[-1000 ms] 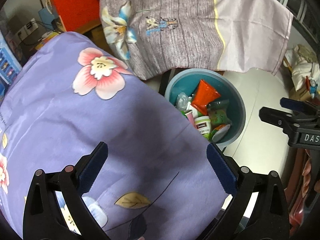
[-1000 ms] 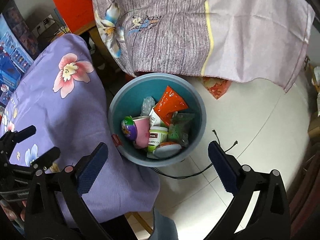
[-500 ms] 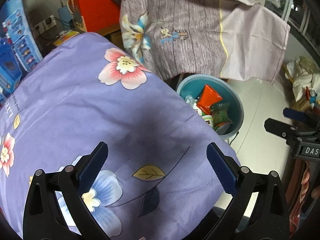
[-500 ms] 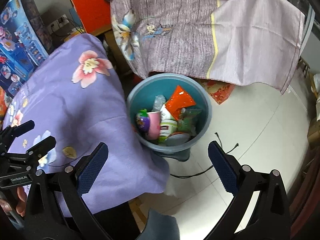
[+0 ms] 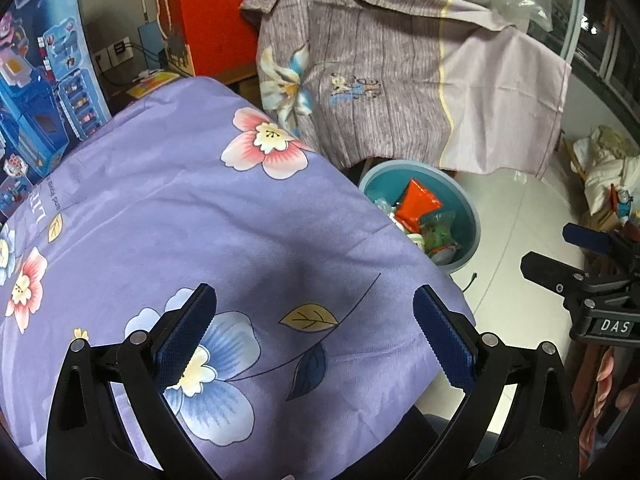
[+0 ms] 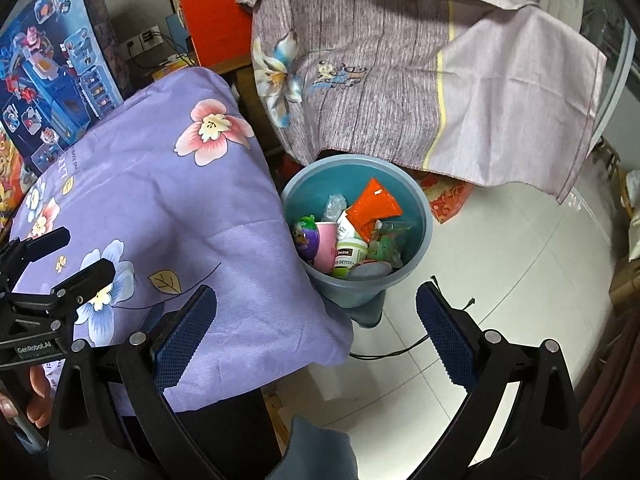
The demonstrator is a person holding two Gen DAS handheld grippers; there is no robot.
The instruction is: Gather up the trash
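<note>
Both sets of tongs were spread wide and held nothing: the left tongs [image 5: 314, 328] hung over the purple floral cloth [image 5: 168, 216] that covered the surface, the right tongs [image 6: 316, 332] over the cloth's drooping corner and the white tiled floor [image 6: 500, 292]. The trash sat in a teal bin [image 6: 422, 204] on the floor, tucked against the surface's edge and partly under a hanging grey-lilac sheet [image 6: 400, 80]. Judged placed there so items could be dropped straight off the surface edge. No loose trash showed on the cloth in either view, so the collecting looked close to finished, or the next piece lay out of frame. The empty, parted tongs fit a pause between drops. The right wrist view looked nearly straight into the bin and gave the contents: an orange foil pouch [image 6: 374, 206], a pink paper cup [image 6: 326, 246] beside a purple-green toy egg [image 6: 306, 236], a white Swisse jar [image 6: 350, 256], a crumpled green wrapper [image 6: 386, 242], and clear plastic [image 6: 334, 205]. The left wrist view had the cloth cutting off the bin's [image 5: 466, 216] near half, with only the pouch [image 5: 418, 204] and wrapper [image 5: 440, 234] plain. It showed instead more of the cloth's top and the right tongs [image 5: 560, 260] at frame edge. Only the right view caught the black cable [image 6: 404, 350] on the floor by the bin's base.
</note>
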